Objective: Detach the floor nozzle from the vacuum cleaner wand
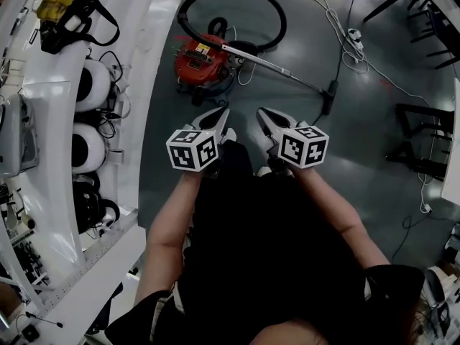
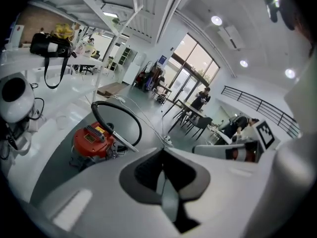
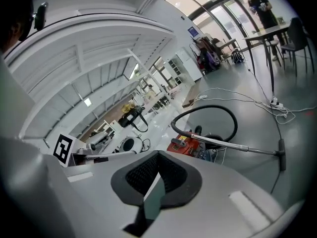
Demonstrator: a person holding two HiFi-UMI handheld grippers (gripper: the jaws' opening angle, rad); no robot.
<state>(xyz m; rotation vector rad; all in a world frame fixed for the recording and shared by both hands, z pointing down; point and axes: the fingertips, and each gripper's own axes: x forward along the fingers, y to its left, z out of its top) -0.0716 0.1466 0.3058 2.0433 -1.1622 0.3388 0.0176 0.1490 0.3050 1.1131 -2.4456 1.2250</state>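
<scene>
A: What are the tongs doing?

B: The left gripper (image 1: pixel 220 113) is clamped tight on nothing, over the grey floor (image 1: pixel 359 157). Ahead of it sits the red canister vacuum cleaner (image 1: pixel 201 62) with its looped black hose (image 1: pixel 277 16). The right gripper (image 1: pixel 263 113) is the same, closed and empty.

A: And the nozzle?

B: The small black floor nozzle (image 1: pixel 332 90) is on the end of the thin metal wand (image 1: pixel 277 67), lying right of the vacuum, well apart from both grippers.

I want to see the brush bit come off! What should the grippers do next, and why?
Probably move both forward toward the floor nozzle at the wand's far end. The left gripper and right gripper are shut, empty, and well short of the vacuum lying ahead.
</scene>
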